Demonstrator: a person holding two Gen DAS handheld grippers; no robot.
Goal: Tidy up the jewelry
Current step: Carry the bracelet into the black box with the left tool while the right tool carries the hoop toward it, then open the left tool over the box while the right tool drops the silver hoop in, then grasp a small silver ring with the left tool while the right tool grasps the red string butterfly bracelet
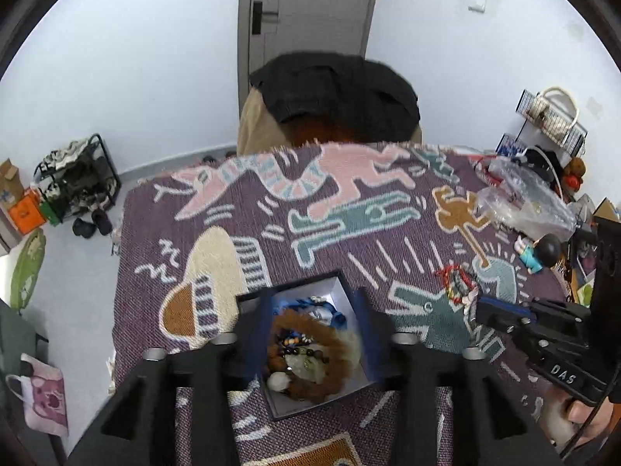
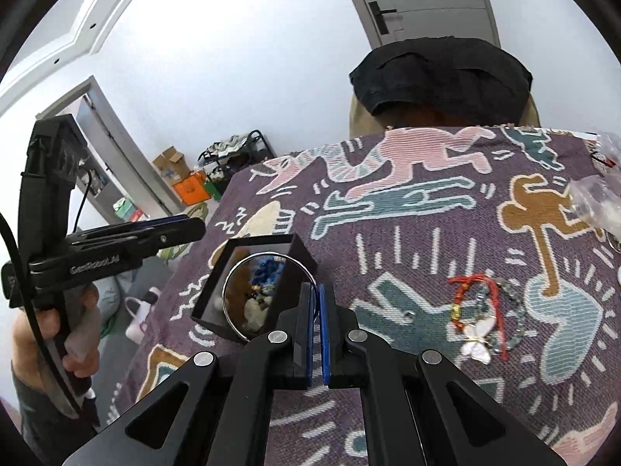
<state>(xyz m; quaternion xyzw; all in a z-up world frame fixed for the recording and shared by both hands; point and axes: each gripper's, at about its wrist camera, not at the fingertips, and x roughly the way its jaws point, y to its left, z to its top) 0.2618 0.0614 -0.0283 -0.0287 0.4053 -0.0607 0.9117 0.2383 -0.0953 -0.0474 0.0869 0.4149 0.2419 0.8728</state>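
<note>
Pinching a thin silver bangle (image 2: 233, 291) by its rim, the right gripper (image 2: 315, 334) has narrow jaws carrying it toward the open jewelry box (image 2: 287, 250) at eleven o'clock, while the left gripper (image 1: 312, 322) hangs over the box with wide jaws, apparently to steady it, leaving the red bracelet (image 2: 479, 310) on the bench (image 2: 427, 213) at three o'clock.

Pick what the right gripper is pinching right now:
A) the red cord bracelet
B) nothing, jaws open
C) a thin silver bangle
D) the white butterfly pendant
C: in the right wrist view the right gripper is closed on the rim of a thin silver bangle, held in front of the black box, while the red cord bracelet and white butterfly pendant lie on the blanket.
</note>
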